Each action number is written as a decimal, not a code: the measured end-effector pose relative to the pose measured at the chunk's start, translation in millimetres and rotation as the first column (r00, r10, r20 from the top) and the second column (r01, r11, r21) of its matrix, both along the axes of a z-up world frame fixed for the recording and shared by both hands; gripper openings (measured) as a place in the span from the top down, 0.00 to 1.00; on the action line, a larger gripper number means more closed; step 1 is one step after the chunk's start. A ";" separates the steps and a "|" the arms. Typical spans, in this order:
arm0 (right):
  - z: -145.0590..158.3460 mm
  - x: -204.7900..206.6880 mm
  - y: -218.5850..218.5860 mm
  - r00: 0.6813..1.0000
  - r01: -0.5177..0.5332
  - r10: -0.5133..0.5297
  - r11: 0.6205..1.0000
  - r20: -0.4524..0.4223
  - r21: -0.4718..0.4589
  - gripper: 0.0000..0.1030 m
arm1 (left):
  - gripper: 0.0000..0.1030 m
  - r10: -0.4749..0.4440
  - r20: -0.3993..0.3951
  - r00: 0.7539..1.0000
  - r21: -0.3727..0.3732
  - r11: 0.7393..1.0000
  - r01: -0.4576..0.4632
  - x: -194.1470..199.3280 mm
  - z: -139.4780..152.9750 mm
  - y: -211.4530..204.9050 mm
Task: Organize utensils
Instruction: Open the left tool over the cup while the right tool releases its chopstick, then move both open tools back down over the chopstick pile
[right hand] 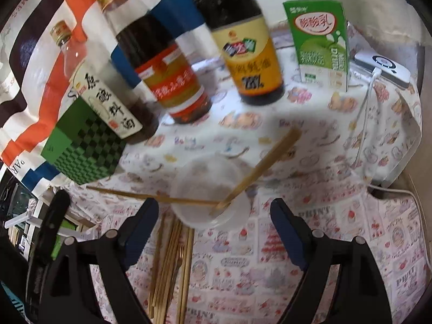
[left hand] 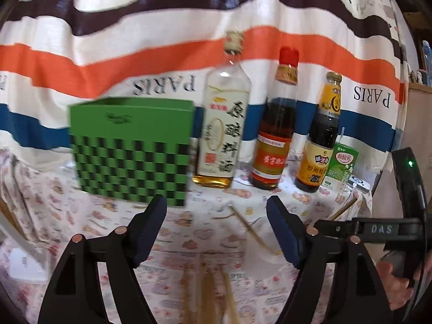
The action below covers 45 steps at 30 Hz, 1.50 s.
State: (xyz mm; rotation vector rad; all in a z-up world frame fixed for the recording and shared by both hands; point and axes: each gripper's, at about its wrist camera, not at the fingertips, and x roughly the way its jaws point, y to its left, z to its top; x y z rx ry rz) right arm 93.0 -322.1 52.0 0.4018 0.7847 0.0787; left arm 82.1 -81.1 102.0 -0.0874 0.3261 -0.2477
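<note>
A clear plastic cup [right hand: 208, 189] stands on the patterned tablecloth and holds two bamboo chopsticks: one [right hand: 259, 168] leans up to the right, the other [right hand: 140, 195] lies out over the rim to the left. Several more chopsticks [right hand: 172, 264] lie loose on the cloth in front of the cup; they also show in the left wrist view [left hand: 208, 291]. My right gripper [right hand: 214, 213] is open just before the cup, nothing between its fingers. My left gripper [left hand: 216, 213] is open too, empty, facing the bottles; the cup [left hand: 259, 232] shows faintly by its right finger.
A green checked box [left hand: 129, 148] stands at the left. Beside it are a pale bottle [left hand: 221, 124], a red-capped bottle [left hand: 272, 140], a dark sauce bottle [left hand: 318, 145] and a green milk carton [right hand: 321, 43]. A white power bank [right hand: 383, 68] with cable lies far right. A striped cloth hangs behind.
</note>
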 end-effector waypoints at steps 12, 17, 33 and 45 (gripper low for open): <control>9.4 -44.8 65.7 0.989 -0.132 0.140 0.980 0.042 -0.148 0.16 | 0.01 0.158 0.115 0.981 0.077 0.983 -0.168 -72.1 -14.0 53.0; -2.2 -75.3 82.7 0.984 -0.156 0.168 0.970 0.052 -0.184 0.16 | 0.01 0.126 0.070 0.990 0.093 0.987 -0.132 -79.5 -39.0 50.5; -84.1 -66.2 84.5 0.980 -0.199 0.194 0.969 -0.048 -0.147 0.50 | 0.01 0.122 -0.142 0.982 0.074 0.991 -0.113 -50.9 -109.5 51.5; -89.3 -63.3 75.6 0.994 -0.103 0.095 0.977 -0.050 -0.187 0.76 | 0.12 0.135 -0.201 0.970 0.050 0.991 -0.127 -45.0 -115.9 60.5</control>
